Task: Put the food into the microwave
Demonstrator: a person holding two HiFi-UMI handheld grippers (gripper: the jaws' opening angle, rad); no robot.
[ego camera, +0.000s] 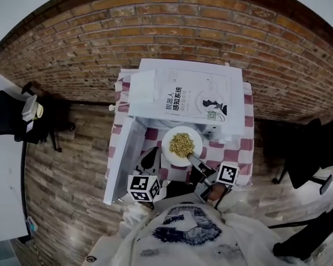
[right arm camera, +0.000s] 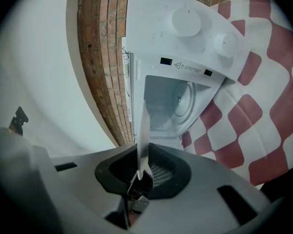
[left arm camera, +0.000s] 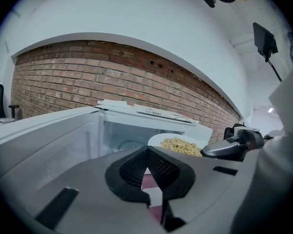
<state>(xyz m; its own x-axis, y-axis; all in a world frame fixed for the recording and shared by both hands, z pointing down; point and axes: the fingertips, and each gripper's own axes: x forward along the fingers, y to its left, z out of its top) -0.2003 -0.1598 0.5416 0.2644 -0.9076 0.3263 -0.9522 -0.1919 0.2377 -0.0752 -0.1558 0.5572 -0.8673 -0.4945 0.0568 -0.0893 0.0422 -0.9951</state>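
Note:
A white plate [ego camera: 181, 144] heaped with yellowish food hangs just in front of the white microwave [ego camera: 183, 96]. The microwave's door [ego camera: 125, 159] stands swung open to the left. My right gripper [ego camera: 191, 159] is shut on the plate's near rim. In the right gripper view the plate [right arm camera: 143, 140] shows edge-on between the jaws of my right gripper [right arm camera: 141, 177], before the open cavity [right arm camera: 171, 101]. My left gripper [ego camera: 150, 158] sits low beside the door, left of the plate. The left gripper view shows my left gripper [left arm camera: 147, 152] shut on nothing, with the plate [left arm camera: 178, 145] ahead to the right.
The microwave stands on a table with a red-and-white checked cloth [ego camera: 233, 148]. A printed sheet [ego camera: 194, 101] lies on top of the microwave. A brick wall [ego camera: 155, 26] runs behind. Black office chairs stand at the left [ego camera: 11, 115] and the right [ego camera: 305, 159] on the wood floor.

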